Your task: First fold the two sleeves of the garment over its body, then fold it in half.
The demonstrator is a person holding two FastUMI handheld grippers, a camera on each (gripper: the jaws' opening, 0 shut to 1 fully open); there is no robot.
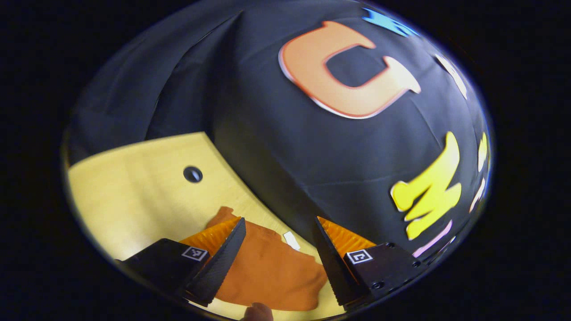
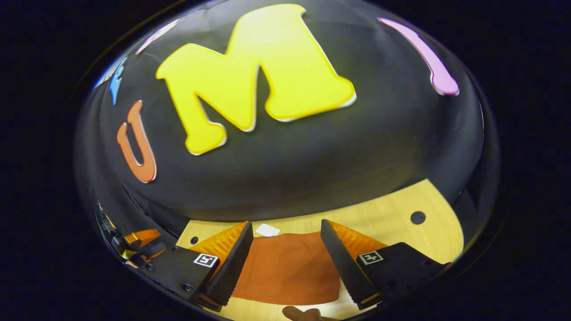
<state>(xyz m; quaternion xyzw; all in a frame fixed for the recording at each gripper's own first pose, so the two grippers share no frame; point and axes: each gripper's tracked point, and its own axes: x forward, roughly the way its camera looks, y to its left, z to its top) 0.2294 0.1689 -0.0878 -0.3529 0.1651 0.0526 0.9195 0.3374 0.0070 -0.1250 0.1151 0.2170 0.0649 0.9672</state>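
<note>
Left gripper (image 1: 279, 227): jaws spread wide, nothing between fingers, tips apart and free. Fingertip of holding hand (image 1: 258, 311) shows at bottom edge, below and between jaws.

Right gripper (image 2: 285, 229): jaws likewise spread wide, nothing pinched, fingers angled inward toward tips. Part of holding hand (image 2: 305, 314) at bottom edge, just below gap between jaws. Other gripper visible far off, left of right gripper's left finger; its state unclear there.

One rust-orange garment (image 2: 290, 267) with one white tag (image 2: 267, 230) lies on one wooden surface (image 2: 392, 214); two grippers, left gripper (image 1: 281, 238), right gripper (image 2: 287, 243); apparently two round holes (image 2: 418, 217).
</note>
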